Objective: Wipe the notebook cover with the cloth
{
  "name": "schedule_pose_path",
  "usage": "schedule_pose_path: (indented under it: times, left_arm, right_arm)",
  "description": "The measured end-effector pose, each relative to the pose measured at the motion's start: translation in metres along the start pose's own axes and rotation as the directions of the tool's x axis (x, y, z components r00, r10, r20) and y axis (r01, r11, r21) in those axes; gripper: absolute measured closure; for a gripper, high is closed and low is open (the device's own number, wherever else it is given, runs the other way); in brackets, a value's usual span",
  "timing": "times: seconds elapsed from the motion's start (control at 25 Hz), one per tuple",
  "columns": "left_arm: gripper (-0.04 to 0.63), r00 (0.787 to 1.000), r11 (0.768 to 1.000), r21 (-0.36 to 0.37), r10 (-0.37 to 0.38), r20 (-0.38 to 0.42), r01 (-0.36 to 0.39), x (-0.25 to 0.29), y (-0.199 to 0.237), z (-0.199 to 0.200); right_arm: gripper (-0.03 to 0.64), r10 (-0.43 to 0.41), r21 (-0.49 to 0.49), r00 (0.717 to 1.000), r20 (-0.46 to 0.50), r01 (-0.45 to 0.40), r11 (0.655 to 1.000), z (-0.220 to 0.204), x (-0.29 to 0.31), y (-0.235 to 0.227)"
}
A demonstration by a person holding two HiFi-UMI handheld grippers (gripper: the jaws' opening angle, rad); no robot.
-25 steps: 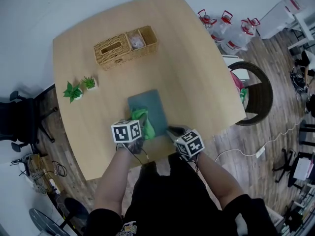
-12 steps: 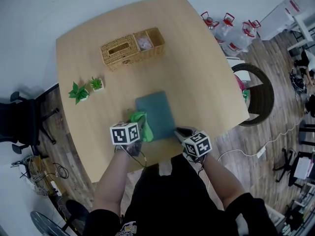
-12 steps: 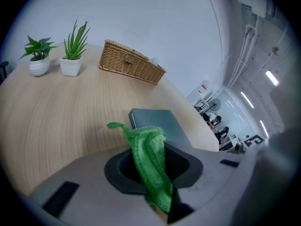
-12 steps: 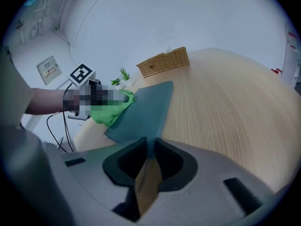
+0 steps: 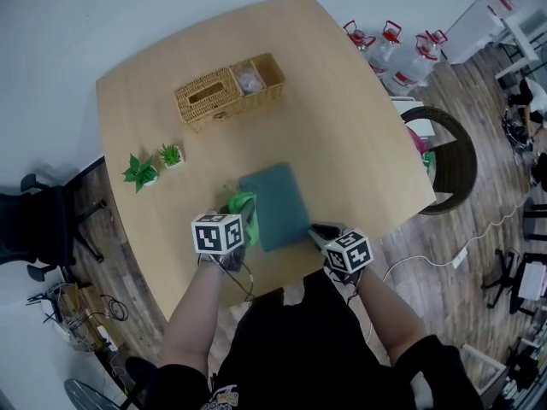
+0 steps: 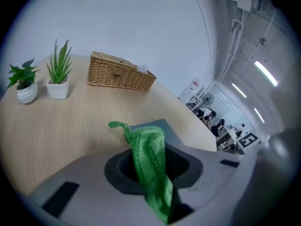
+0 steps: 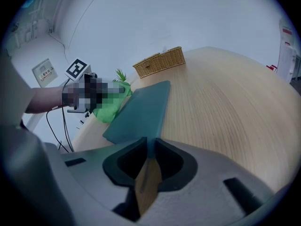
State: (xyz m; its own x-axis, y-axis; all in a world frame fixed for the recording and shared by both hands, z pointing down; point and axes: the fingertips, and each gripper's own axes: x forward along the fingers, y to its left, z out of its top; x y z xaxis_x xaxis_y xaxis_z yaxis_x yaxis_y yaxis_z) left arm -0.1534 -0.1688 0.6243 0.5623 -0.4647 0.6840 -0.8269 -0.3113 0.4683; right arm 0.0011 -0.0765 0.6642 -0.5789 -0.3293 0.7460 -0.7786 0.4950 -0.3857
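A light wooden table (image 5: 342,126) with rounded corners is seen. A two-compartment wicker basket (image 5: 229,90) is set toward its far side, two small potted plants (image 5: 141,171) at the left, and a teal notebook (image 5: 275,205) near the front edge.

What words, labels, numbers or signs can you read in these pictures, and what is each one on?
No text here is legible.
Cubes on the left gripper and right gripper: square black-and-white patterns only, no letters.
The notebook and cloth: plain, no print.
Red label on the white case: too small to read.
Labels on the water jugs: too small to read.
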Motion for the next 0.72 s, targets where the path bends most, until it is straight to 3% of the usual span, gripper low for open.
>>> schedule_pose_path:
  times: [0.28,0.72]
  left_arm:
    - [0.512,0.998,0.991,0.124,-0.047,-0.052,0.054,0.027,-0.03,0.017]
    - [0.512,0.986,0.969,0.204,-0.114,-0.123,0.137,0.081,-0.084,0.039]
  right_arm:
    - [0.549,-0.018,0.016,1.0,-0.002,0.018,1.0,0.0,0.003,-0.001]
    - [0.549,-0.001,0.041,1.0,-0.004,0.002,0.999,-0.001,0.001,-0.001]
